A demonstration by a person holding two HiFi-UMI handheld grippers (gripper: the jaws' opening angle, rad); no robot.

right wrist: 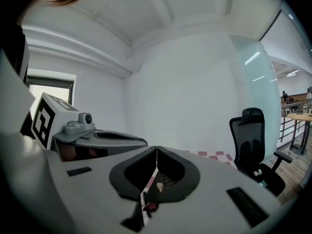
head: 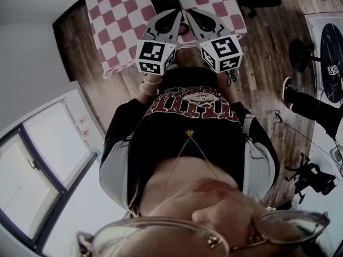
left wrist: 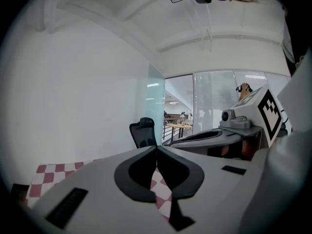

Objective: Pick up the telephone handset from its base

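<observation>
- Left tool (head: 178,14): jaws pressed together, nothing between them. Right tool (head: 188,14): the same, shut and empty. They are held side by side in front of the person's chest, their tips nearly touching.
- The telephone (head: 165,1) is a dark block just past both tips on the desk (head: 228,15). I cannot separate the handset from its base at this size.
- Risk: with the jaws shut, a tool that reaches in would push the handset instead of straddling it. That could knock it off its cradle or slide the whole phone.
- Risk: the tools are so close together that they may bump once one opens.
- Risk: what looks like a cord by the right tip, seen through the right tool's jaws, could drag the base along on a lift. The checked cloth (head: 118,31) could also let the base slide.
- Count: two tools, one telephone, one desk, one cloth, and one office chair (right wrist: 253,140) beyond.
</observation>
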